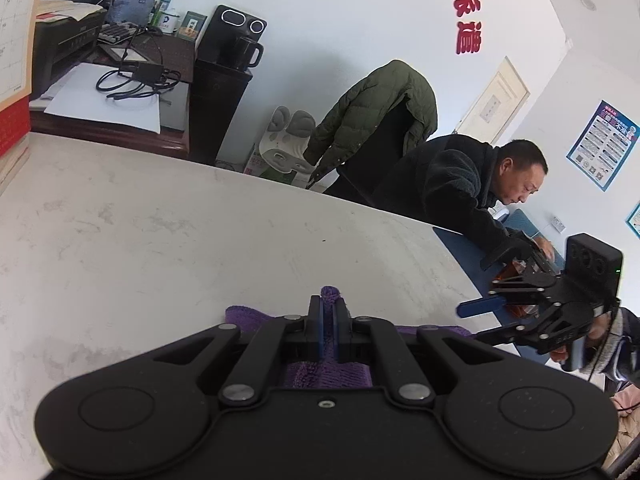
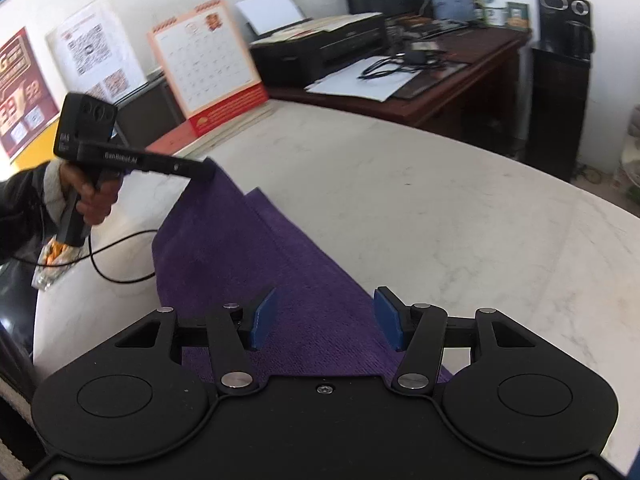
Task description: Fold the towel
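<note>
1. My left gripper (image 1: 329, 330) has its blue pads closed tight on a corner of the purple towel (image 2: 256, 280); in the left wrist view a tuft of cloth pokes out past the fingertips and more of it bunches under the linkage.
2. From the right wrist view I see that same left gripper (image 2: 204, 170) up off the table, holding the far corner of the towel aloft, so the cloth hangs from it in a slanted sheet down toward my right gripper.
3. A hand (image 2: 94, 200) wraps the left gripper's handle, and a black cable (image 2: 116, 264) loops from it across the table edge.
4. My right gripper (image 2: 326, 318) stands wide open, its two blue pads well apart with nothing between them. The towel lies directly beneath and between them, flat on the table here, its right edge running close under the right pad.
5. In the left wrist view the right gripper (image 1: 486, 320) shows at the far right, fingers spread, just beside the towel's edge.
6. The towel rests on the white marble-look table (image 2: 460, 208), its near part lying flat and its far part lifted; a lower layer shows as a second strip beside the raised fold.
7. Beyond the table stand a desk calendar (image 2: 208, 64), a printer (image 2: 320, 48) and a dark wooden desk (image 2: 472, 68).
8. A person in a dark fleece (image 1: 460, 192) leans over at the far side of the table in the left wrist view.
</note>
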Demonstrator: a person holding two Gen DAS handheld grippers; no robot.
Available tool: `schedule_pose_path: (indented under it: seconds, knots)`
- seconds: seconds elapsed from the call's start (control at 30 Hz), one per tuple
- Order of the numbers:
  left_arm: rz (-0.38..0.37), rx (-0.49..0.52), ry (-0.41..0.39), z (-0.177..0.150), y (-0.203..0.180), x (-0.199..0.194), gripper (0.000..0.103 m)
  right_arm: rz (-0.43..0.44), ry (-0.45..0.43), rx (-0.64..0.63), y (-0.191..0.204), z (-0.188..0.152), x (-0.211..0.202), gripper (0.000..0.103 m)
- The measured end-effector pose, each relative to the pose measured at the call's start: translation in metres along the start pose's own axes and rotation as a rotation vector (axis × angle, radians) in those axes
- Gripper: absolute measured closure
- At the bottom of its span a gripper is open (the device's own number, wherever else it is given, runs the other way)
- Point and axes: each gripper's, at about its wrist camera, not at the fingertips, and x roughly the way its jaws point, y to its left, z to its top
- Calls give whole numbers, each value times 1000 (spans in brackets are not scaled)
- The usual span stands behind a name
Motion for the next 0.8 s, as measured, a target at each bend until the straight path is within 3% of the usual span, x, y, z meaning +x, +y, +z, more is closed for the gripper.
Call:
schedule_pose_path:
  seconds: [0.2,0.4,0.43,0.47,0.63,0.8]
  knots:
    - [-84,-45,-57,9,-4,-16,99,89,125,-148,-9,9,40,50]
    - [-105,-56,-79,12,-4,-21,99,145,168,-242,-8,9,54,50]
    - [-105,-60,-80,12,-3,-20,99,150,167,-259,-7,8,54,53]
    - [-108,-66,-81,12,-2,-19,99,152,169,-270,-5,8,54,63]
    - [-101,-78,-78,13,6,-15,99,164,198,-270,-2,6,51,96]
    - [-80,-78,-82,16,12,-13,99,164,172,-264,1,9,35,97]
